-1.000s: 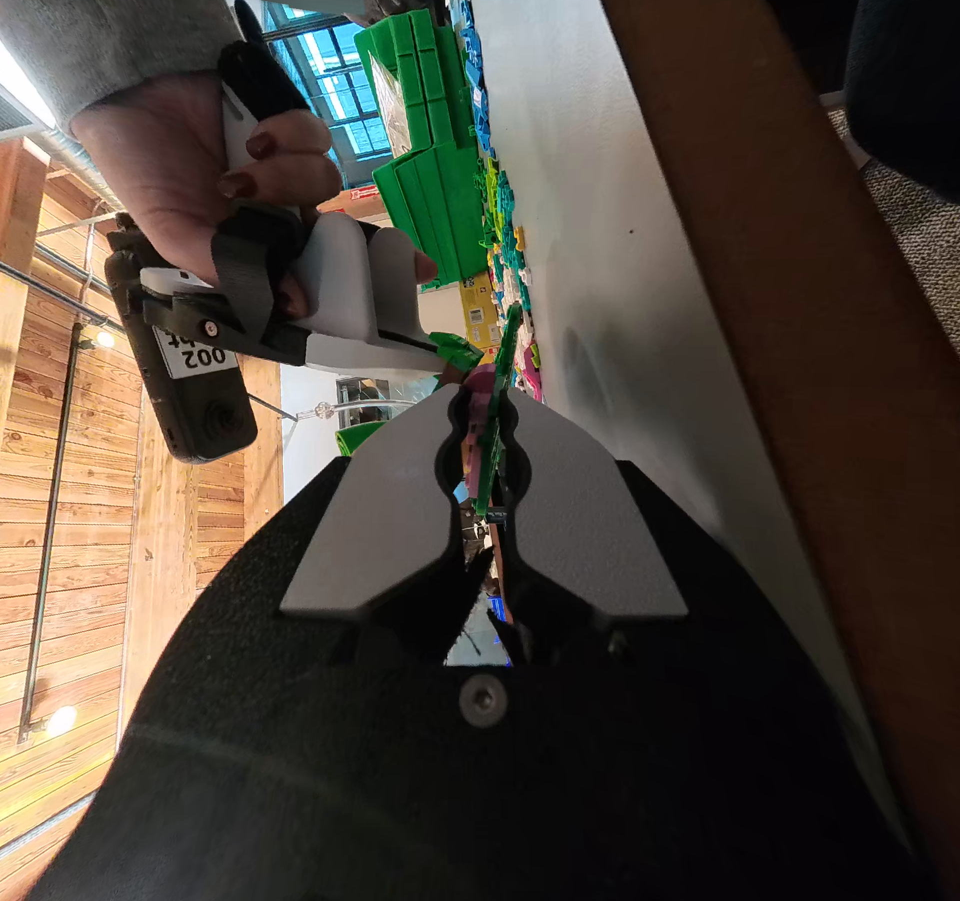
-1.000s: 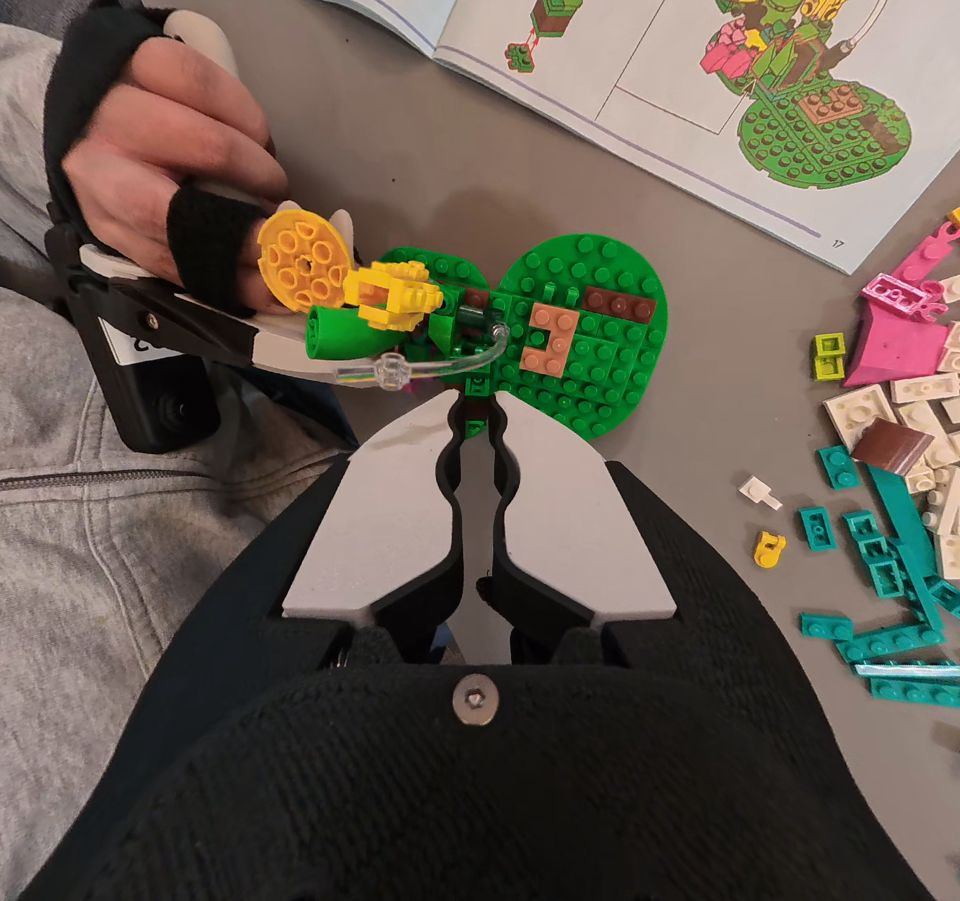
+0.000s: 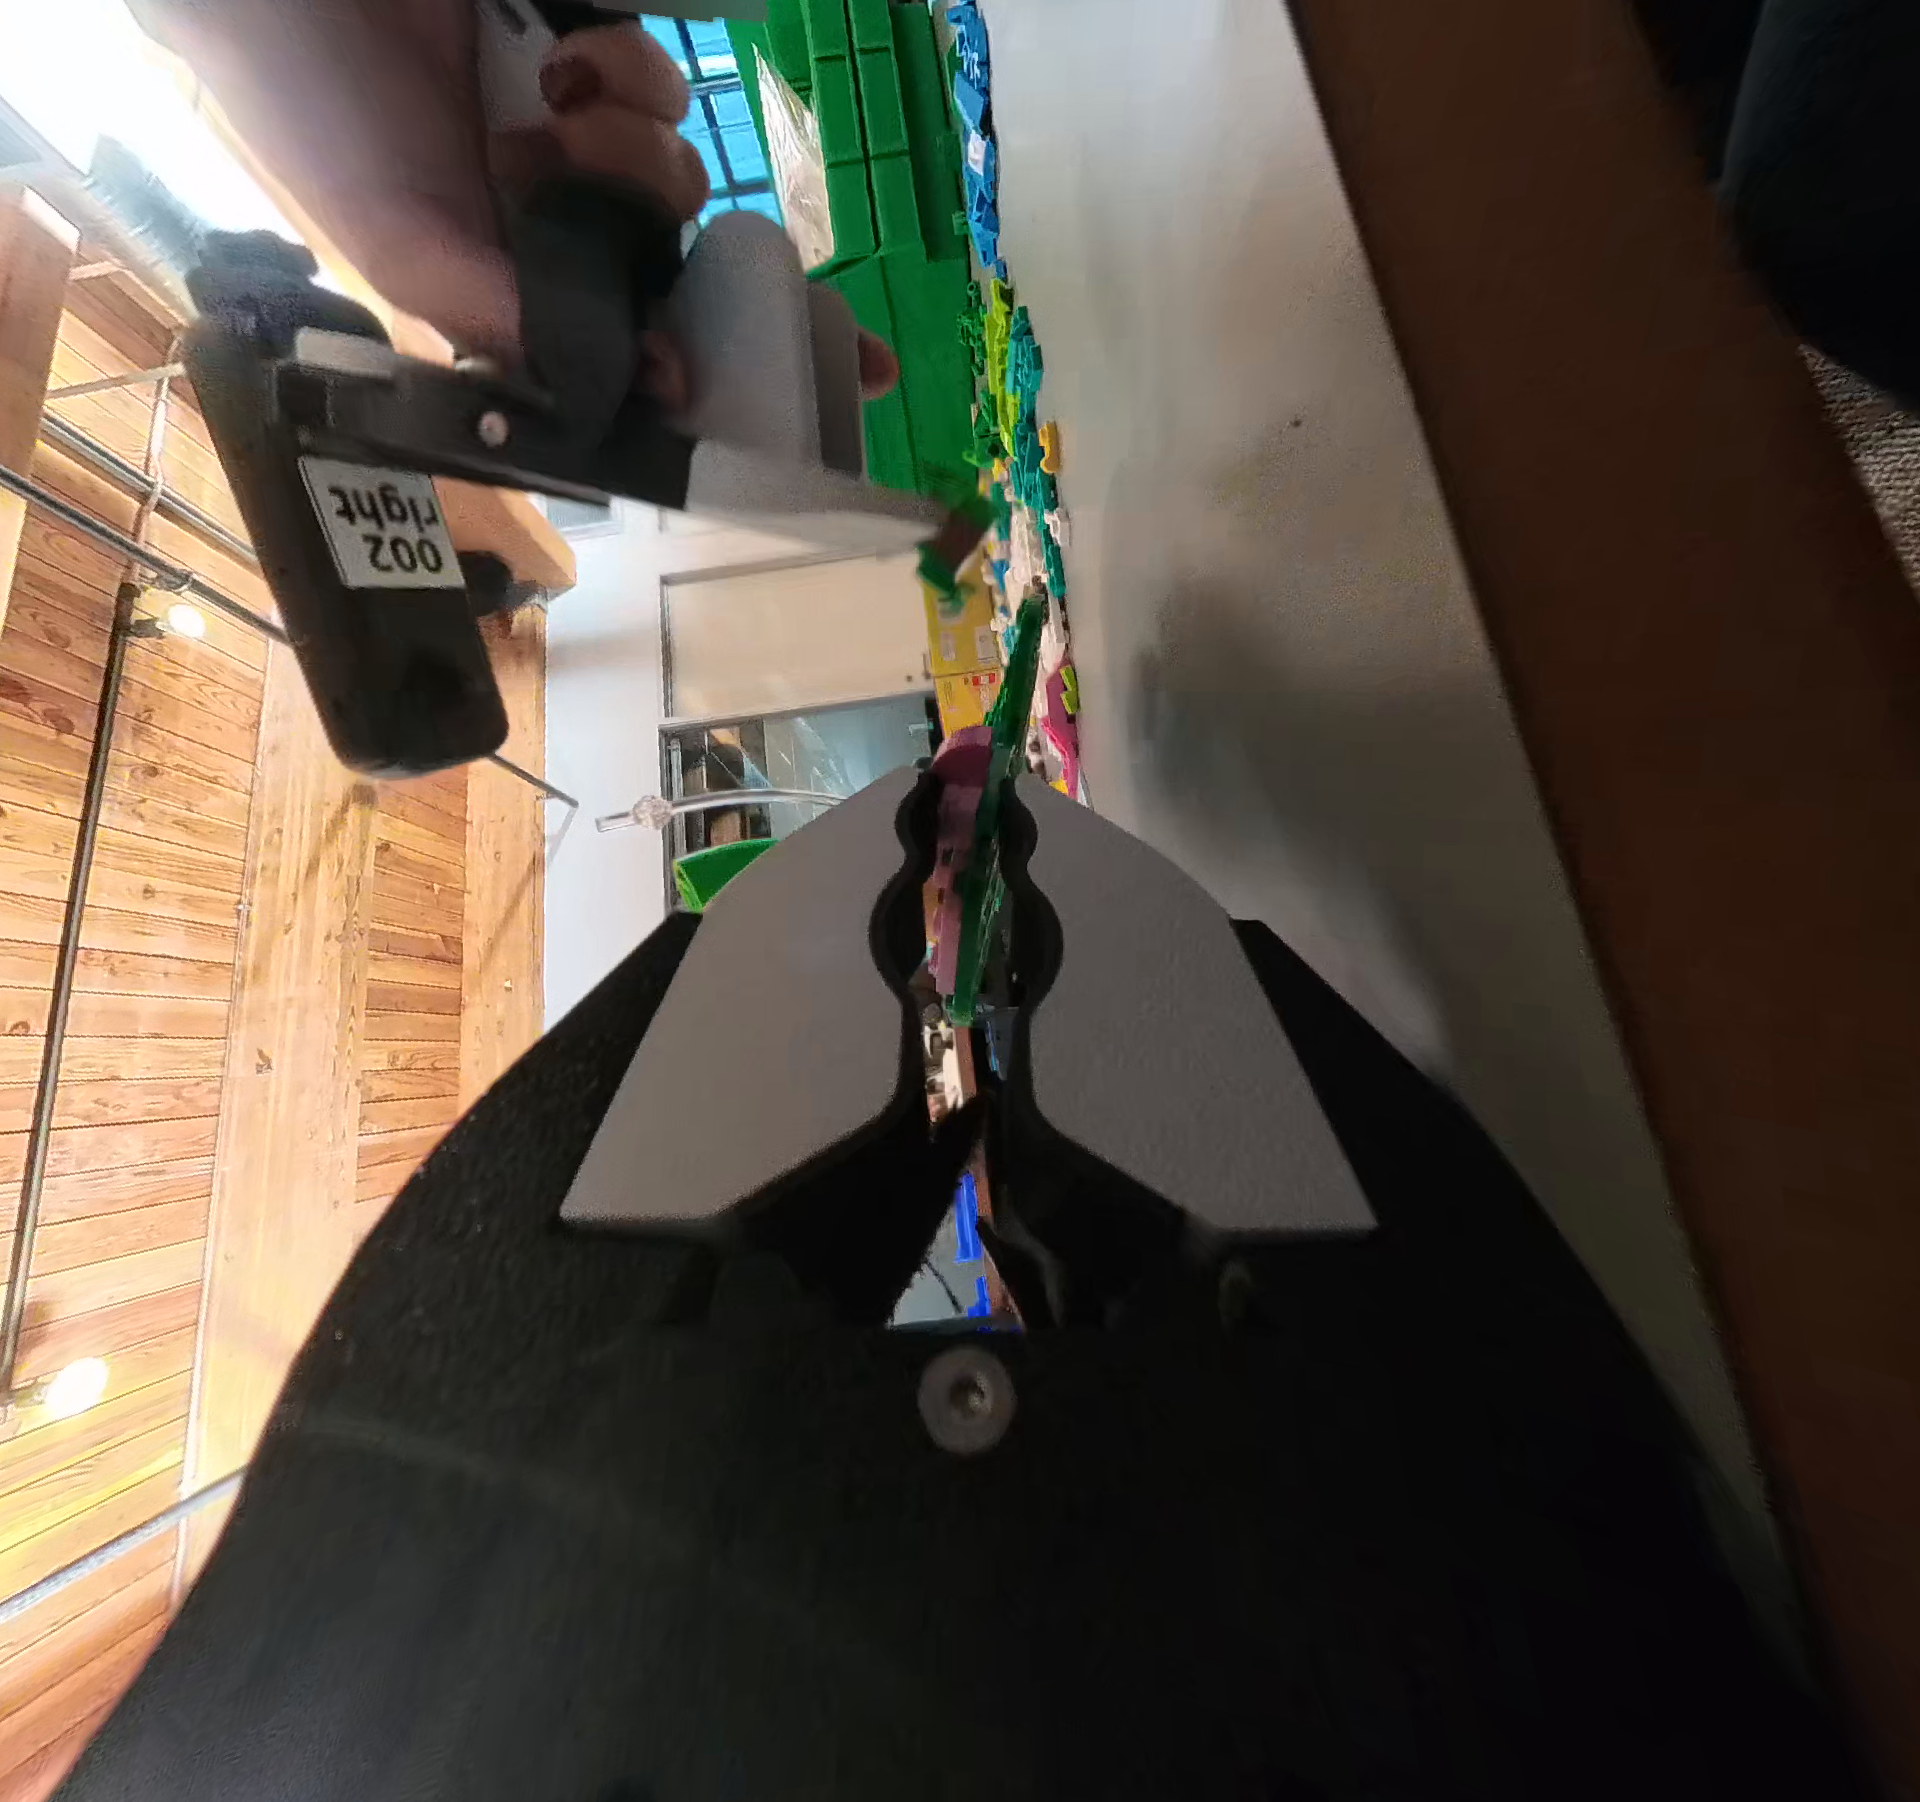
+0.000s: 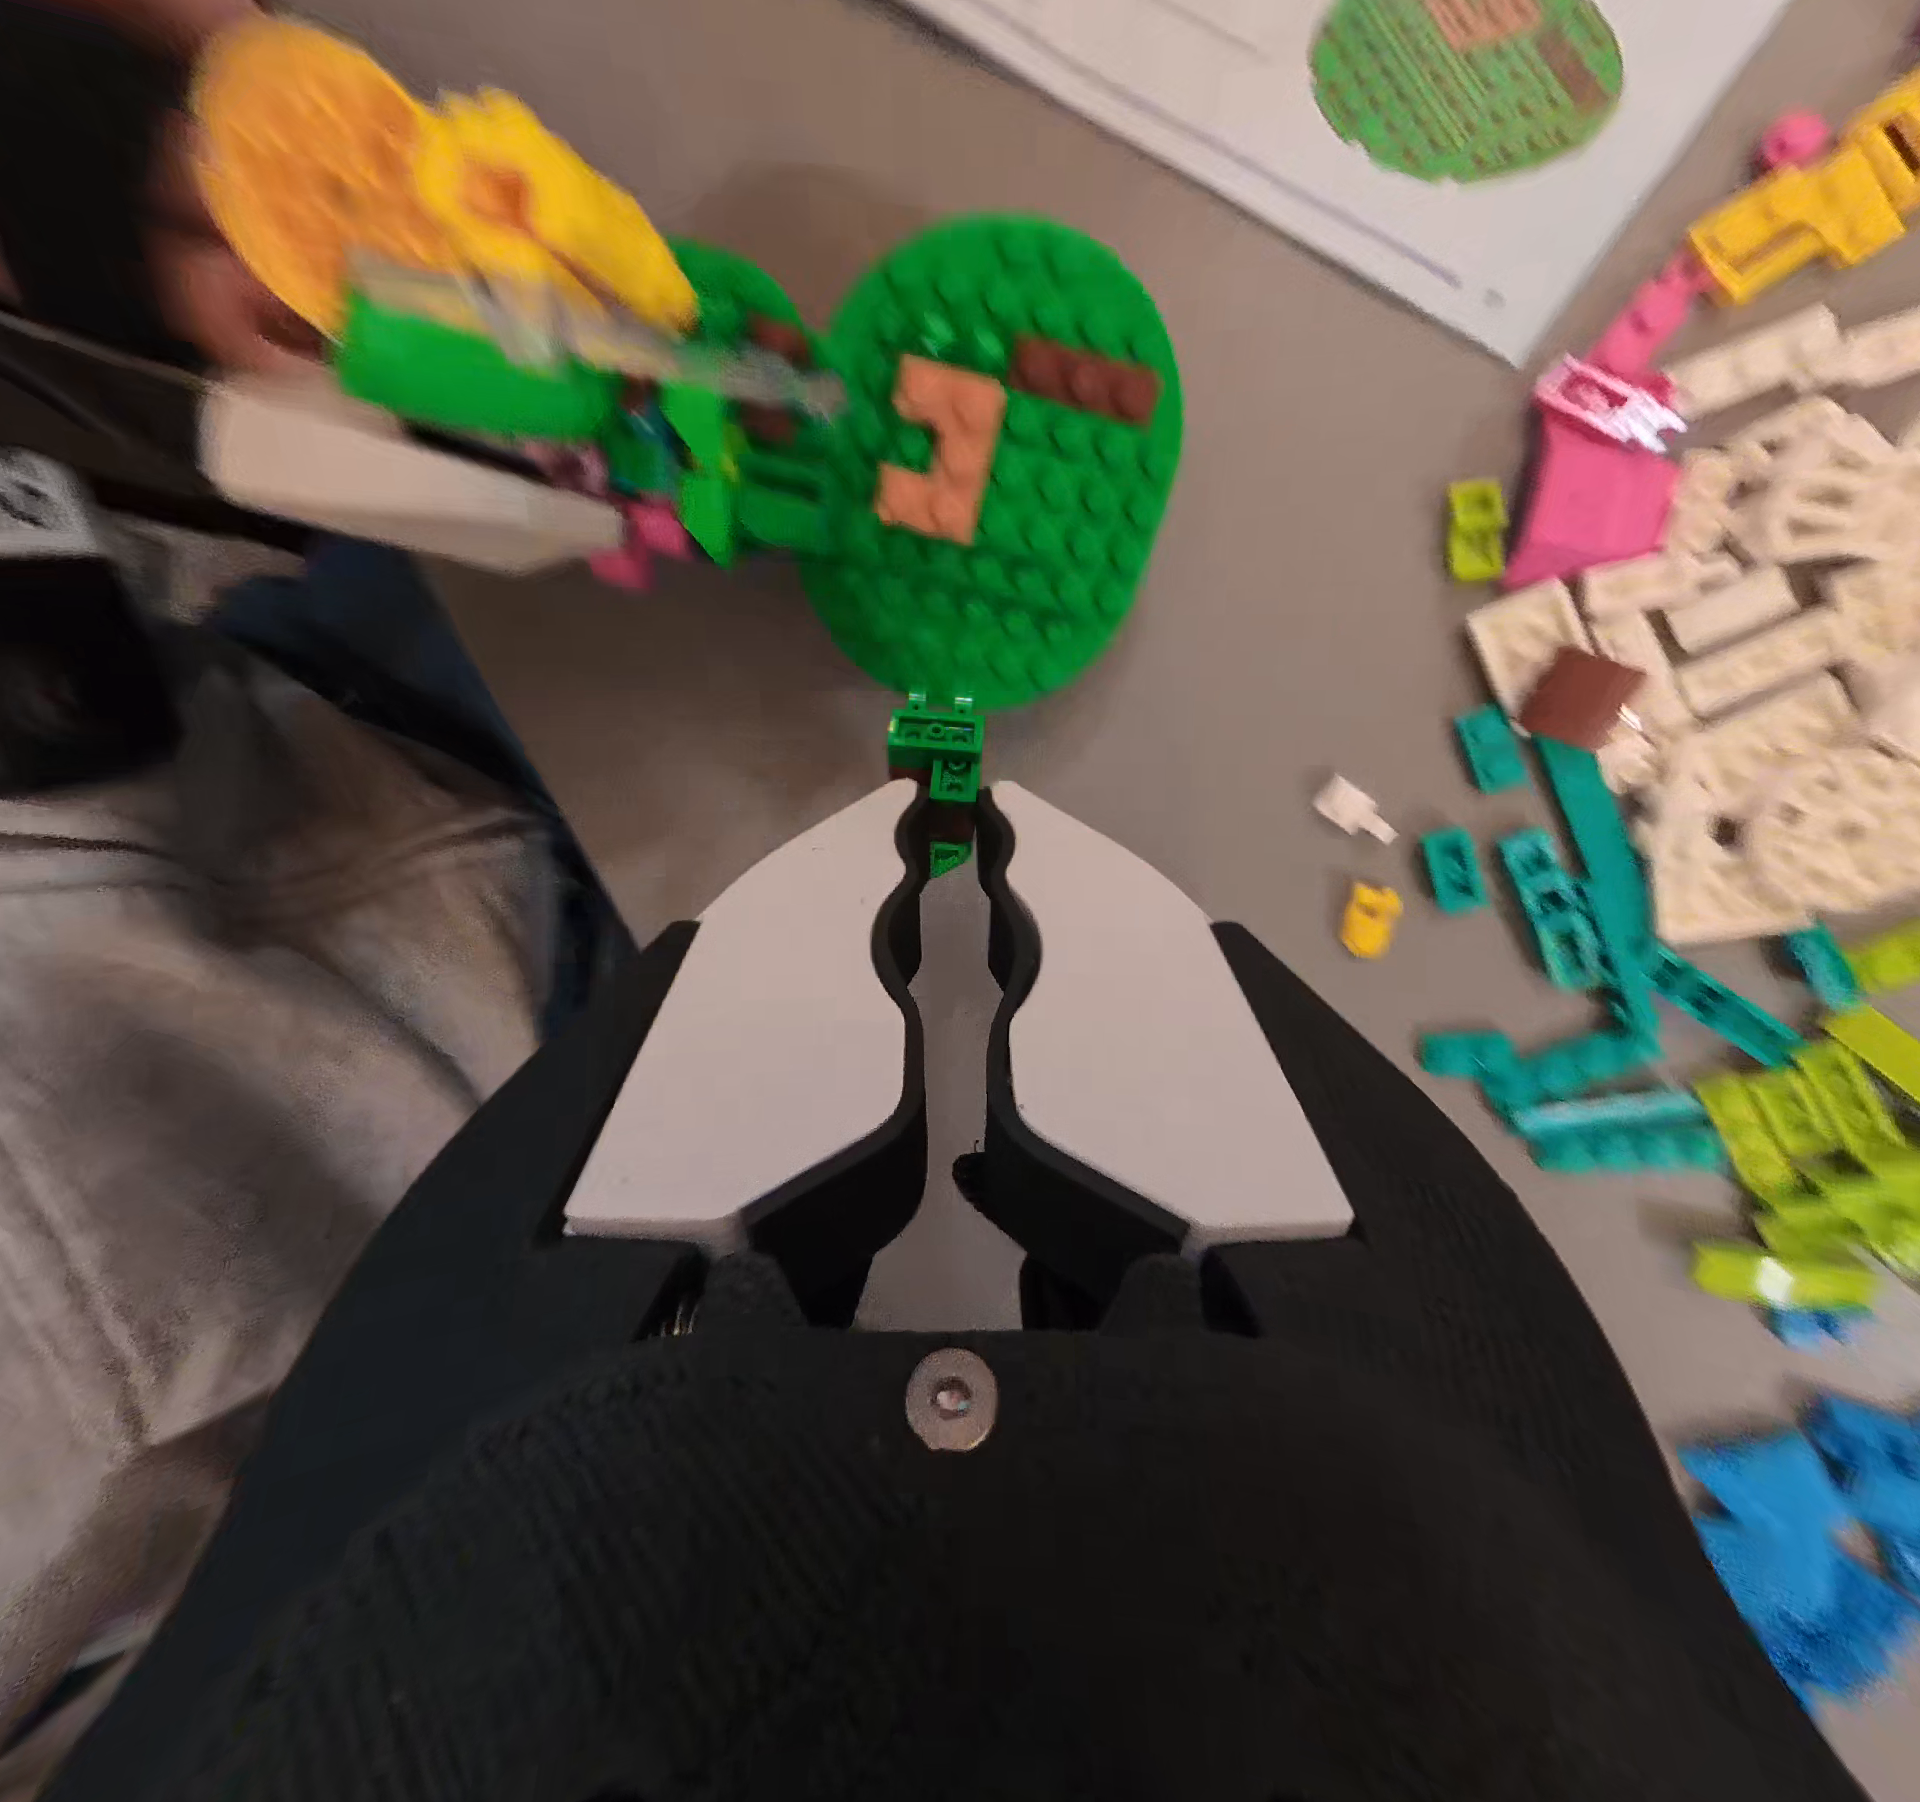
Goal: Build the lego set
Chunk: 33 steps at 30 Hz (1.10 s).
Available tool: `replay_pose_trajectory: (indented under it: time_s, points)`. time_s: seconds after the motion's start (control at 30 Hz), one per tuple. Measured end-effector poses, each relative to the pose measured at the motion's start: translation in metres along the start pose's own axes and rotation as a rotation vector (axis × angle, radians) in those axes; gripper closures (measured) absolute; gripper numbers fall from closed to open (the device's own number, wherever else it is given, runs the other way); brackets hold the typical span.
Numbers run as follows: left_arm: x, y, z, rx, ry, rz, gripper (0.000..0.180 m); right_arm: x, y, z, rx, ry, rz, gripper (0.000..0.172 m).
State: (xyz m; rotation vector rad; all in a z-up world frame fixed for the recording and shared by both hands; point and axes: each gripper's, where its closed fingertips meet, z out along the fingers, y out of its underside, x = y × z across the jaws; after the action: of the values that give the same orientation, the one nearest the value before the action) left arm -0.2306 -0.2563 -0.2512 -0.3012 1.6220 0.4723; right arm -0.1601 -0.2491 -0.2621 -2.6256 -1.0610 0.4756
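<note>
Left tool [image 3: 971,817] clamps one green brick model [image 4: 997,464]; right tool [image 4: 945,796] pinches one small green-and-brown brick piece [image 4: 935,755].

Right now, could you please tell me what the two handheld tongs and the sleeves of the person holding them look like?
Each of the tongs, left and right, has two pale grey fingers with wavy black pads, on a textured black body with one silver screw. Seen from the left view, the right one has a grey grip, a black strap, a black camera and a white label. The sleeve is grey.
</note>
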Motion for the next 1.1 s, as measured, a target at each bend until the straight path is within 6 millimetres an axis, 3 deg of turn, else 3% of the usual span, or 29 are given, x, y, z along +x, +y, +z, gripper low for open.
replay_pose_trajectory:
  time_s: [0.13,0.2,0.37,0.57,0.67,0.9,1.1]
  points:
    - [0.0,0.001,0.0,-0.001,0.003,-0.009,0.17,0.024,0.039,-0.001,-0.19,0.116,-0.015,0.165]
    - [0.0,0.001,0.0,-0.001,0.002,-0.011,0.17,0.027,0.047,0.002,-0.221,0.13,-0.009,0.165]
    - [0.0,0.001,0.0,-0.002,0.002,-0.018,0.17,0.029,0.046,0.002,-0.211,0.135,0.021,0.165]
    - [0.0,0.002,0.0,0.001,-0.001,-0.026,0.17,0.022,0.044,-0.008,-0.167,0.079,-0.045,0.148]
    - [0.0,0.002,0.0,0.003,-0.003,-0.031,0.17,0.025,0.048,-0.015,-0.155,0.112,-0.285,0.136]
    - [0.0,0.002,0.0,0.0,-0.006,-0.046,0.17,0.033,0.047,-0.01,-0.179,0.363,-1.18,0.124]
    - [0.001,0.003,0.001,0.004,-0.006,-0.053,0.17,0.024,0.05,-0.004,-0.174,0.284,-1.465,0.124]
